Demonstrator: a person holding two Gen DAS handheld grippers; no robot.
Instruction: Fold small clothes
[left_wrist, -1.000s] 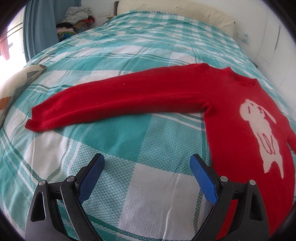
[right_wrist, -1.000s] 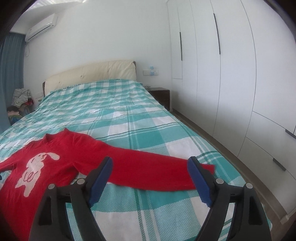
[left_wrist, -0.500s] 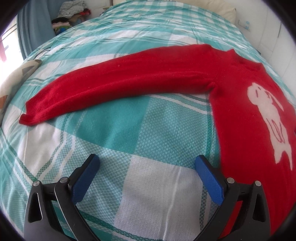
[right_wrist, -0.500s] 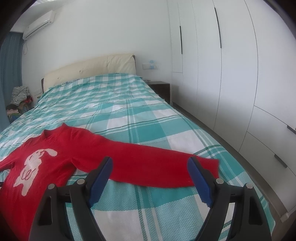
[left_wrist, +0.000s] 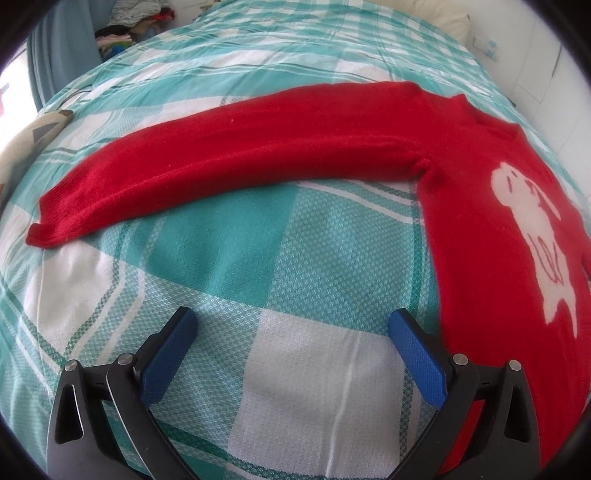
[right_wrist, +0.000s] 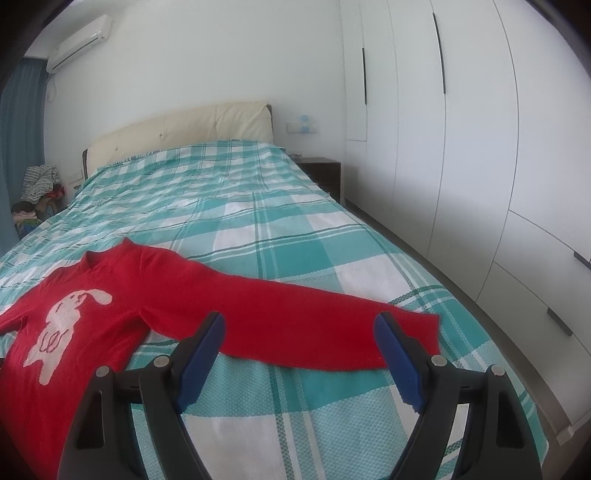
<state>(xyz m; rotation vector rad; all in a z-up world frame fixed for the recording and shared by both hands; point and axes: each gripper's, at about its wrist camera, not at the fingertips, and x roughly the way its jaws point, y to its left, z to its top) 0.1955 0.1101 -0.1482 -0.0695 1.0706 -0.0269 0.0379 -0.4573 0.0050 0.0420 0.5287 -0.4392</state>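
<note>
While both tools hung low over the bed, neither of them held anything. The left gripper (left_wrist: 291, 325) had its blue pads (left_wrist: 168, 360) spread wide apart above a white square of the checked bedspread (left_wrist: 229, 266), and its right pad stood just beside the side edge of the red sweater (left_wrist: 491, 258). The right gripper (right_wrist: 299, 328) was also wide open and empty, with its two fingers framing the middle part of the other sleeve, a little above it as far as one could judge.

The sweater lay flat with its front up, so the white rabbit figure (right_wrist: 62, 325) was visible on the chest. Both sleeves were stretched straight out to the sides: the left sleeve (left_wrist: 221, 166) reached toward a patterned pillow (left_wrist: 29, 147) at the bed edge, and the right sleeve (right_wrist: 314, 325) ended with its cuff near the bed side that faces the white wardrobe (right_wrist: 461, 147). This spread position probably served the folding, because every edge was easy to reach and no cloth was hidden below.

It seemed that folding had not yet begun, and that each gripper stood ready near its own sleeve in order to bring it over the body.

Farther away were the cream headboard (right_wrist: 177, 136), a dark nightstand (right_wrist: 321, 173), a heap of clothes (right_wrist: 37, 188) in the corner, and the air conditioner (right_wrist: 79, 38) on the wall
</note>
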